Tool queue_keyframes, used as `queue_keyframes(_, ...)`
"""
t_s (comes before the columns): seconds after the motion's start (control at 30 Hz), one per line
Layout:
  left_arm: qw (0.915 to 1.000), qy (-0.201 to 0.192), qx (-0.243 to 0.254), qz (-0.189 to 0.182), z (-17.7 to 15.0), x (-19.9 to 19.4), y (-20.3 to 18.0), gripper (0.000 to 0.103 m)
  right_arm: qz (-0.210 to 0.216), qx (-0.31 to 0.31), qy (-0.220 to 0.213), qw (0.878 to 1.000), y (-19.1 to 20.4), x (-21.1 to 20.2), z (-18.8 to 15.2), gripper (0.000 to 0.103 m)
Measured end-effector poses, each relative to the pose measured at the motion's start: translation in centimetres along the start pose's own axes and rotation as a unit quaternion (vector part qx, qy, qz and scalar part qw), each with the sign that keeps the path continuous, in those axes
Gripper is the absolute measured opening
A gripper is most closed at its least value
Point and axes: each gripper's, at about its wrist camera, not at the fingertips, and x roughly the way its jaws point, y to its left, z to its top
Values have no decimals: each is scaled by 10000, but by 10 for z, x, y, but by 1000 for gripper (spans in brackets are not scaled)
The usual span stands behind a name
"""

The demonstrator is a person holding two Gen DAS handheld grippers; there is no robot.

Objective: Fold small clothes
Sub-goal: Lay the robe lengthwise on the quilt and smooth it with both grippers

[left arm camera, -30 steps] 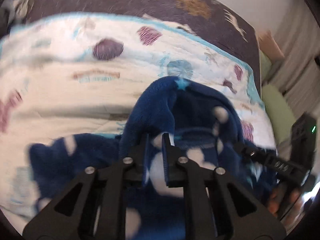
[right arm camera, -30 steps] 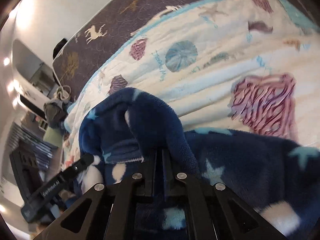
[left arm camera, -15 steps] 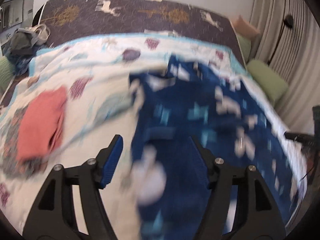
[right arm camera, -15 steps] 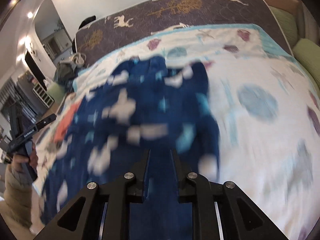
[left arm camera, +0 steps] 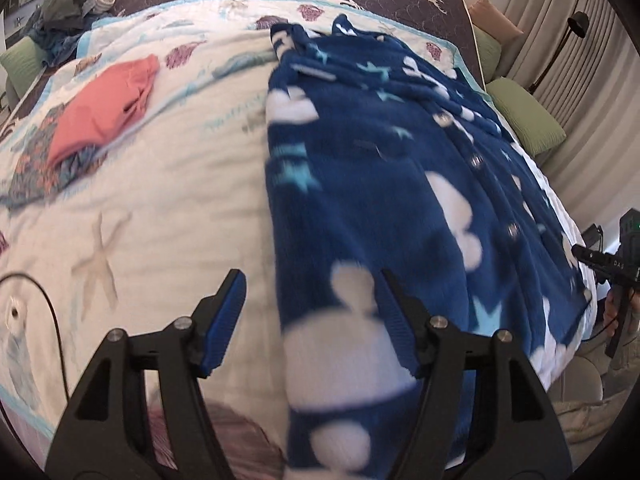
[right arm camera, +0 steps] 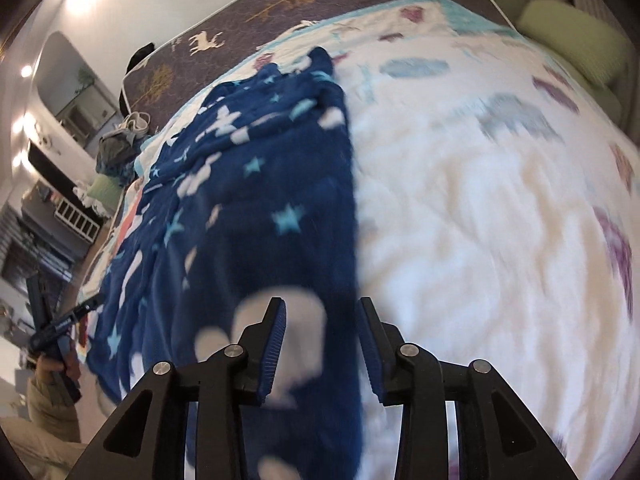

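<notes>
With both my left tongs (left arm camera: pixel 312 312) and right tongs (right arm camera: pixel 322 340) spread wide and holding nothing, the blue star-print fleece garment (left arm camera: pixel 380 168) lies stretched along the quilted bed (left arm camera: pixel 160 184), so I should pinch matching corners evenly before folding

Both wrist views look down and forward along open jaws, close over the bed (left arm camera: pixel 140 208). The left view sees the garment (left arm camera: pixel 380 168) on its right; the right view has it on its left. Both share the garment and the headboard (right arm camera: pixel 280 4).
</notes>
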Motion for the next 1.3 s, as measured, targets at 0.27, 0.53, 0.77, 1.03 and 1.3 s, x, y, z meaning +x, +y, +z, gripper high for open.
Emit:
queue_keyframes(0.27, 9985, 31, -488, -226, -32, -12, 4, 68, 327, 307, 20, 9990, -19, -18, -44, 43)
queue_keyframes(0.53, 9996, 136, -211, -111, -58, -23, -8, 78, 541, 55, 117, 9985, -5, -25, -67, 56)
queue_keyframes(0.77, 9993, -17, -341, -171, -62, -23, -7, 80, 401, 124, 13, 9991, 5, -13, -63, 42)
queue_keyframes(1.03, 9997, -98, 190, 133, -84, -37, -23, 71, 713, 780, -13, 9944, -21, -16, -66, 19)
queue_keyframes(1.3, 9988, -135, -350, -311, -85, -39, -7, 65, 738, 723, 54, 9946, -17, -18, -66, 27)
